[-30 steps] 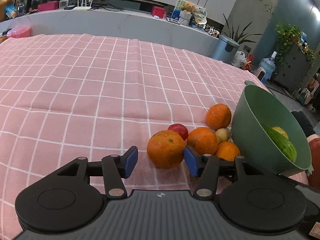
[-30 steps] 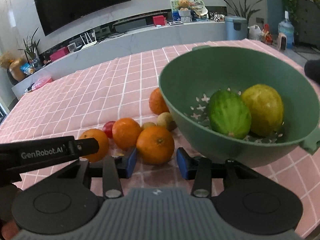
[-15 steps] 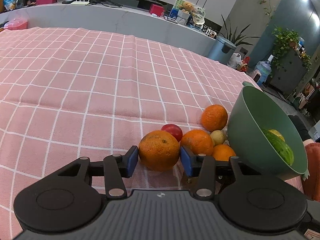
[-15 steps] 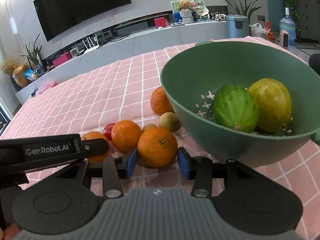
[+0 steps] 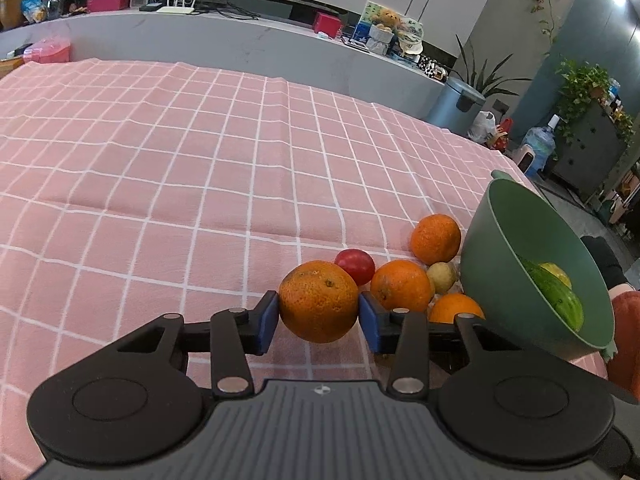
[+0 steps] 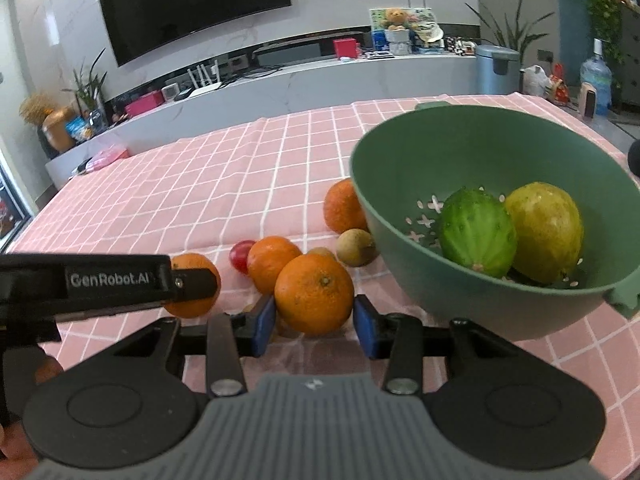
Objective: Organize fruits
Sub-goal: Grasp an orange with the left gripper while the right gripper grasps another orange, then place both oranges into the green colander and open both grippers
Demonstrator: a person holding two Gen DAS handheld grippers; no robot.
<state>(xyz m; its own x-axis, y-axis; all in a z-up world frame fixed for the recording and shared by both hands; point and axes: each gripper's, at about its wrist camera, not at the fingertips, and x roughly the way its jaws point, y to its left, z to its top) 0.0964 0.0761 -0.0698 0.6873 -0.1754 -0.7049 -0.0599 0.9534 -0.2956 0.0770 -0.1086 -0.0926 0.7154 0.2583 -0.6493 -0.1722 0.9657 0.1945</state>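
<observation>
On the pink checked cloth (image 5: 200, 184) my left gripper (image 5: 318, 316) has its blue pads against both sides of a big rough orange (image 5: 318, 300), and the jaws are closing. Beside it lie a red tomato (image 5: 355, 266), two more oranges (image 5: 402, 286) (image 5: 436, 239) and a small yellowish fruit (image 5: 442, 278). In the right wrist view my right gripper (image 6: 314, 322) is closing, its pads touching a smooth orange (image 6: 314, 294). The green colander bowl (image 6: 400, 184) just right of it holds a green fruit (image 6: 476, 236) and a yellow fruit (image 6: 544, 232). The left gripper's black body (image 6: 108, 280) half hides its orange.
The green bowl (image 5: 492, 264) stands near the table's right edge, tight against the fruit pile. A person's orange sleeve (image 5: 624, 340) shows beyond it. A grey counter (image 5: 240, 48) with clutter runs along the table's far side, and a bin (image 6: 496, 68) and water bottle (image 6: 596, 76) stand off to the right.
The left jaws have closed from wide apart onto the big orange. The right pads, which stood slightly clear of the smooth orange, now touch it.
</observation>
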